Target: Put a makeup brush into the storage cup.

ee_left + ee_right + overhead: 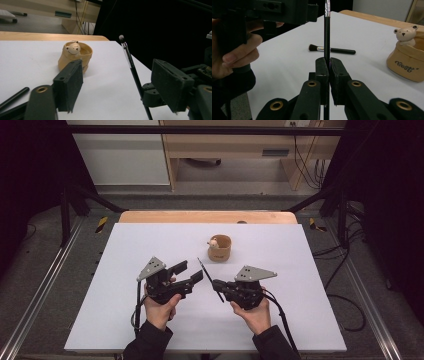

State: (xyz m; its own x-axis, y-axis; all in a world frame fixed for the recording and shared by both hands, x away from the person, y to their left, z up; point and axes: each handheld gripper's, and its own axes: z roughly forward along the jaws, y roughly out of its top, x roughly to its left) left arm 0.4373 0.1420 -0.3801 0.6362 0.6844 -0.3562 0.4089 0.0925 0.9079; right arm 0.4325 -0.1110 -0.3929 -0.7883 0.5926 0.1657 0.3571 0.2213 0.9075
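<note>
Right gripper view first: the right gripper [329, 65] has its two black jaws pinched tight on a thin black brush [326, 37], which stands up between the pads with its silver ferrule near the top edge. From the high view that same brush [210, 279] pokes out as a slanted stick between the two hands. The left gripper [190, 273] sits just beside it, jaws apart and nothing between them. In the left gripper view the brush [130, 65] rises just inside the right-hand pad, not touching either one as far as I can tell.

Further out, a second brush [332, 49] with a dark fluffy head lies flat on the white table [125, 250]. Beyond the grippers stands a little tan cup [220, 248] with a bear figure [73, 48] on its rim.
</note>
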